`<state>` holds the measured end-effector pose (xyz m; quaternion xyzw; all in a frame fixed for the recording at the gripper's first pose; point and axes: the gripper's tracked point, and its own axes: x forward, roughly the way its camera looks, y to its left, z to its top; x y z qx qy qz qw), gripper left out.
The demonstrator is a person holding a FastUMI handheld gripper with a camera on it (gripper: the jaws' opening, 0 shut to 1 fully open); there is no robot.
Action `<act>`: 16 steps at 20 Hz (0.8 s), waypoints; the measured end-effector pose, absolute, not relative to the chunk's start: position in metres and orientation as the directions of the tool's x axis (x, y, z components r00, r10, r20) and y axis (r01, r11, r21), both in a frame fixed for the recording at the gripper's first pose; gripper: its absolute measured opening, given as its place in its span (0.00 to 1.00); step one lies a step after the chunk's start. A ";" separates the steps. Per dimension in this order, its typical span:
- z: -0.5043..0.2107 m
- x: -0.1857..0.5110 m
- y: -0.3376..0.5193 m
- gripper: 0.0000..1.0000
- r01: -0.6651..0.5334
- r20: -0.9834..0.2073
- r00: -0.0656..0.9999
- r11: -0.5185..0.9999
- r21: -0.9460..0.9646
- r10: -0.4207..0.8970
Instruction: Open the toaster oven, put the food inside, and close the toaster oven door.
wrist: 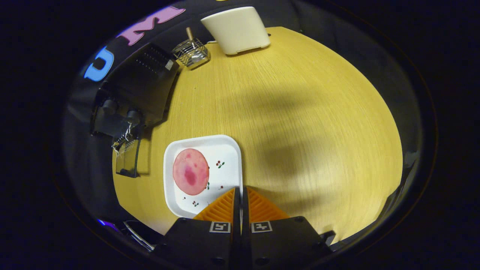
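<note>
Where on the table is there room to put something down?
The gripper is shut on the white plate's rim. Bare wood spreads beyond the fingers up to the cream box. It's crowded by the toaster oven, its open door and the wire rack.

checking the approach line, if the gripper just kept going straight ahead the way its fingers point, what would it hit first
Probably the right rim of the white plate: the gripper looks shut on it. Past that, bare wooden table, then the cream appliance, depth being unclear.
</note>
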<state>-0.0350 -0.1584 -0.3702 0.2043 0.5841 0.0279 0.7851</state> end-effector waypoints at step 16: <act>-0.299 -0.054 -0.115 0.05 0.415 -0.735 0.548 0.634 0.653 0.398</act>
